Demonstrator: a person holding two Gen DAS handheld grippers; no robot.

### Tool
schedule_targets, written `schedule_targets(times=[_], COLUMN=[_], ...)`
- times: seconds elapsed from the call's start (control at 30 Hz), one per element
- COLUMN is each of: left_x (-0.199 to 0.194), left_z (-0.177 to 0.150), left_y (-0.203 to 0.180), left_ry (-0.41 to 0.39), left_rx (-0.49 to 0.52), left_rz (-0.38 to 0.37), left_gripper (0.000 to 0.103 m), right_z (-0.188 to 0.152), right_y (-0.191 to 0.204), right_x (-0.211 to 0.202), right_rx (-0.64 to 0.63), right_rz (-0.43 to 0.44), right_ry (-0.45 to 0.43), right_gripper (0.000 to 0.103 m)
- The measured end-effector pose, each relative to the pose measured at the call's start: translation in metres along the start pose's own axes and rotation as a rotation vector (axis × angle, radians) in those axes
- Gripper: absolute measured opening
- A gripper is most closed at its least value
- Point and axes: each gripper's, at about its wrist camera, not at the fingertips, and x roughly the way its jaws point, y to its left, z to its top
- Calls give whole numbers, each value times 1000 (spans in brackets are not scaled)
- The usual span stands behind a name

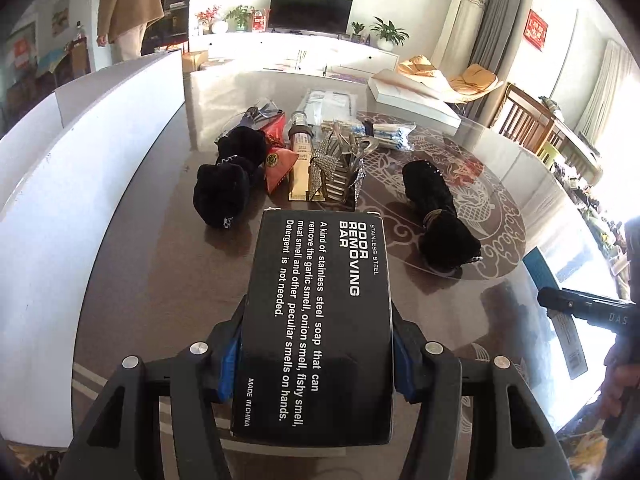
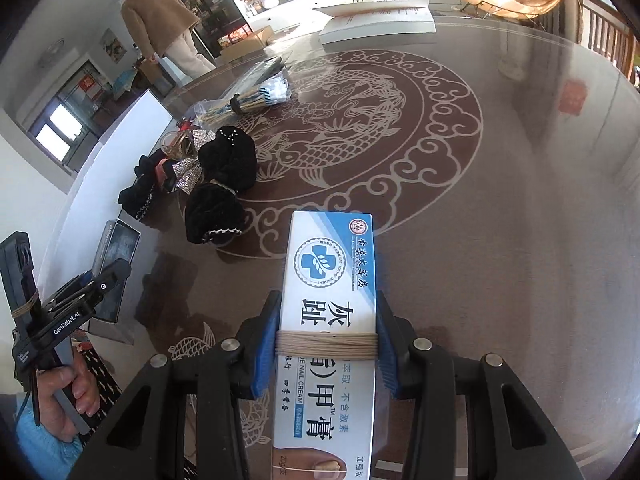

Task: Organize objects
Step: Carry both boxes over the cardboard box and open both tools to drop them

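"STAINLESS STEEL ODOR REMOVING BAR" and "MADE IN CHINA" printed white on black box (image 1: 320, 320). "NAIL CREAM" plus large Chinese characters on blue-white carton (image 2: 330, 320). "GenRobot.AI" on left tool (image 2: 100, 280).

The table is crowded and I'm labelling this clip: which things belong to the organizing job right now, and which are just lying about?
In hand:
- black soap box, clamped in the left tongs
- nail cream box, clamped in the right tongs

Lying about:
- black velvet scrunchies
- rhinestone bow clip
- red pouch
- white book
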Motion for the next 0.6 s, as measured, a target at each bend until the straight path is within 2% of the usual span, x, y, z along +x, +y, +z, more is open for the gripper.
schedule_targets(times=[0.17,0.3,0.37,0.47,0.6], left_x=[-45,-92,-114,-139,-144], left_z=[10,27,38,50,57], left_y=[23,69,99,149,220], left_ry=[-79,-151,-185,-219,-181], left_rx=[-72,-146,-173,-198,-278], left_rz=[-9,31,78,207,334], left_gripper=[58,58,58,58,58], right_z=[18,47,63,86,105], right_y=[52,118,163,239,352], right_x=[-9,-8,-6,-1,15], right_rx=[-88,-155,-205,-257,-325], right_rz=[72,186,257,388,548], right_ry=[-28,-44,-53,-52,-32], right_gripper=[43,43,43,43,43])
